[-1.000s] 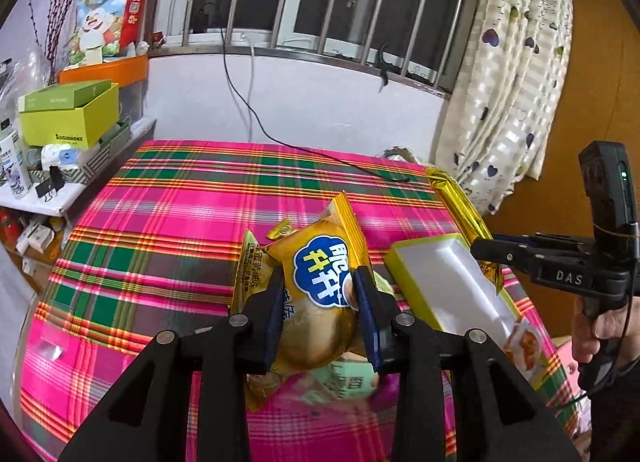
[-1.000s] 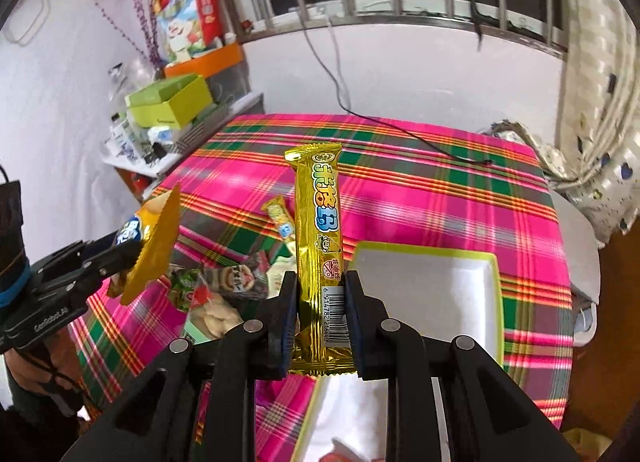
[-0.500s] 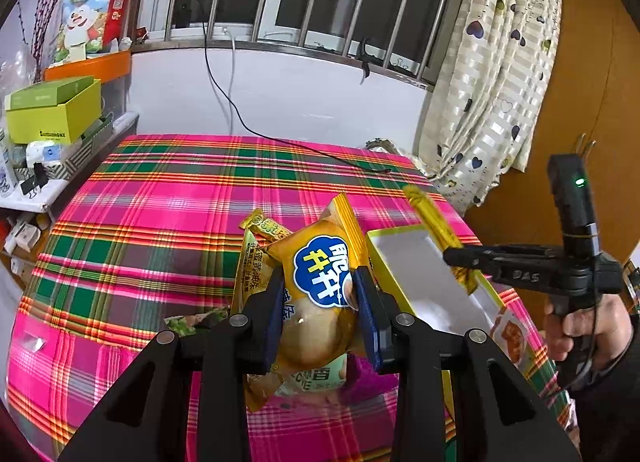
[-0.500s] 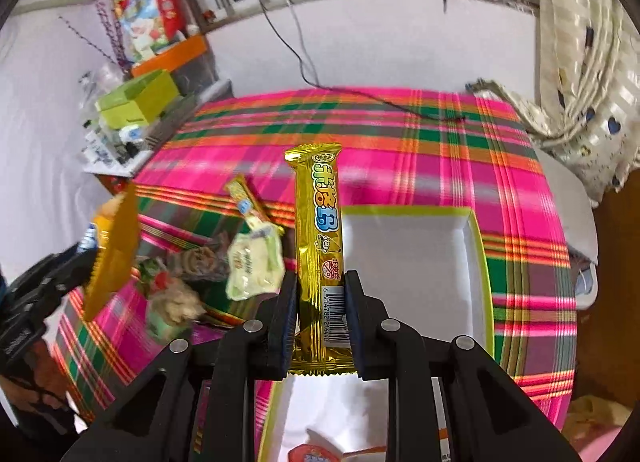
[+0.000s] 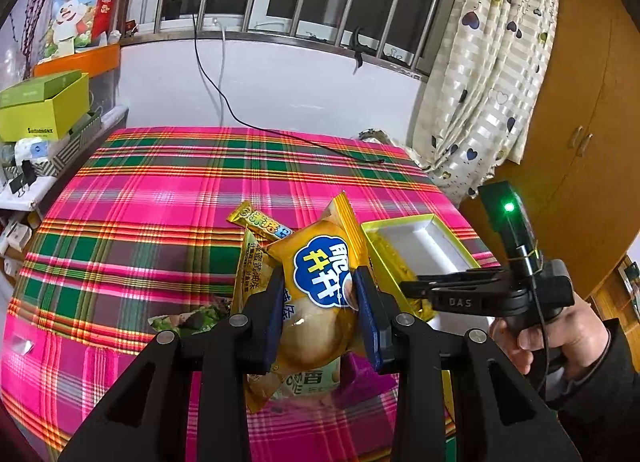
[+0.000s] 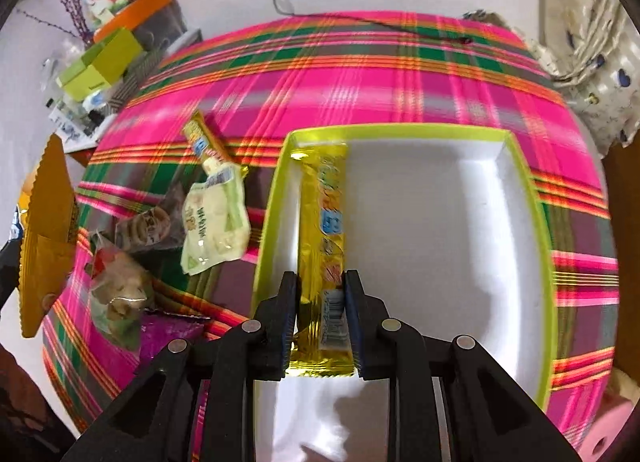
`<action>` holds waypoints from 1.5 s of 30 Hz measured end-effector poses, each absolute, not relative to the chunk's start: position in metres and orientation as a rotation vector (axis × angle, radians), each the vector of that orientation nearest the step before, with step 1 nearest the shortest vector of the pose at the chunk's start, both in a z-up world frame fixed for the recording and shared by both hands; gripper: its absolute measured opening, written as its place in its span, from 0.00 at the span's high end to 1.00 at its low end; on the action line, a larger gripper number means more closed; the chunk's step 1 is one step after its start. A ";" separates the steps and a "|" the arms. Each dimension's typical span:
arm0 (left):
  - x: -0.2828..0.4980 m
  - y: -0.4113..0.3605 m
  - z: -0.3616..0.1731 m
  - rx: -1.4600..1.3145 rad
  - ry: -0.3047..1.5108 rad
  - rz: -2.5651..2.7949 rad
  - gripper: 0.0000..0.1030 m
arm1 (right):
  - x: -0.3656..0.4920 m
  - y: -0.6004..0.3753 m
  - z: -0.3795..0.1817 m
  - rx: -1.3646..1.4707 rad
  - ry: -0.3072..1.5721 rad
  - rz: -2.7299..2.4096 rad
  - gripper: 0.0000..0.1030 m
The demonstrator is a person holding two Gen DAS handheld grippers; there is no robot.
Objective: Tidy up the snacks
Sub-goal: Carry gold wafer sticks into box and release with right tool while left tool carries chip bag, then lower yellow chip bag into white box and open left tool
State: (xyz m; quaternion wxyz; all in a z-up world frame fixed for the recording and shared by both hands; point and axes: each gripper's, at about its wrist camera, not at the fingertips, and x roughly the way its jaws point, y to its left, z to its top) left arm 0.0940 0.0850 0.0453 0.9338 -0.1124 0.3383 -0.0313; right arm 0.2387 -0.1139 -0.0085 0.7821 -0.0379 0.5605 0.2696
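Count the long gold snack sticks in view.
2. One gold stick in the green-rimmed tray, along its left wall; another stick on the tablecloth left of it. Some possibly hidden.

Both tongs were matte black, with angular triangular-cutout arms, round silver screws at the joints and dark blue pads inside the fingers. The right tongs (image 5: 404,287) carried white "DAS" lettering, a thin black cable and a lit green light. A dark sleeve (image 5: 600,402) covered the wrist.
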 end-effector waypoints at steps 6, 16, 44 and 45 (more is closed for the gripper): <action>0.097 0.084 0.043 -0.229 0.702 -0.075 0.66 | 0.238 -0.120 0.000 -0.078 1.175 0.600 0.77; 0.099 0.061 0.045 -0.202 0.715 -0.124 0.66 | 0.215 -0.157 0.042 0.002 1.060 0.610 0.78; 0.144 -0.083 0.009 0.061 0.851 -0.344 0.66 | 0.160 -0.272 0.052 0.195 0.980 0.510 0.77; 0.142 -0.087 0.007 0.067 0.858 -0.356 0.66 | 0.160 -0.274 0.051 0.198 0.980 0.508 0.77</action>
